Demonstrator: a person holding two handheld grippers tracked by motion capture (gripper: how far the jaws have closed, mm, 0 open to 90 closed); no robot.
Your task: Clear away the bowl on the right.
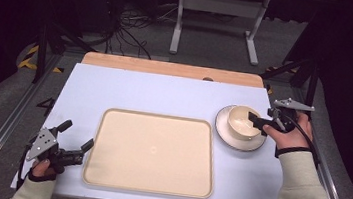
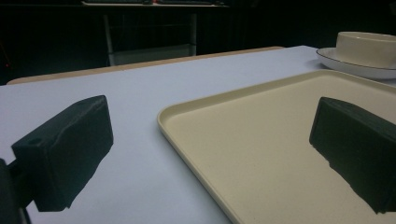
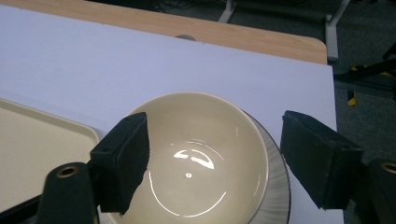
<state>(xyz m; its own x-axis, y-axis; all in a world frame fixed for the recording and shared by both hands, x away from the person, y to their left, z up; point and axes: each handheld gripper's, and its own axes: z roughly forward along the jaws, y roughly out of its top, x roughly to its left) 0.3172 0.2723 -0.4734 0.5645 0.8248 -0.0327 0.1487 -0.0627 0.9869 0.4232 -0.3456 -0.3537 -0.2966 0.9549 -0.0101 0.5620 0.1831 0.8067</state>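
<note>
Cream tray [image 1: 151, 152] sits centre on my table [image 1: 165, 90]. Plate [image 1: 224, 130] to its right carries the bowl [image 1: 242, 122]. My right gripper [image 1: 261, 123] straddles the bowl's rim, jaws wide, gripping nothing. Left gripper [image 1: 76, 141] gapes empty beside the tray's left edge.

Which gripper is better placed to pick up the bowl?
Right. The right gripper hangs open at the bowl, one jaw over its inside; the left gripper sits across the tray.

place: lab | cues: dark floor with loose cables [image 1: 132, 26] | metal frame rails [image 1: 3, 125] | hazard tape [image 1: 29, 56]
</note>
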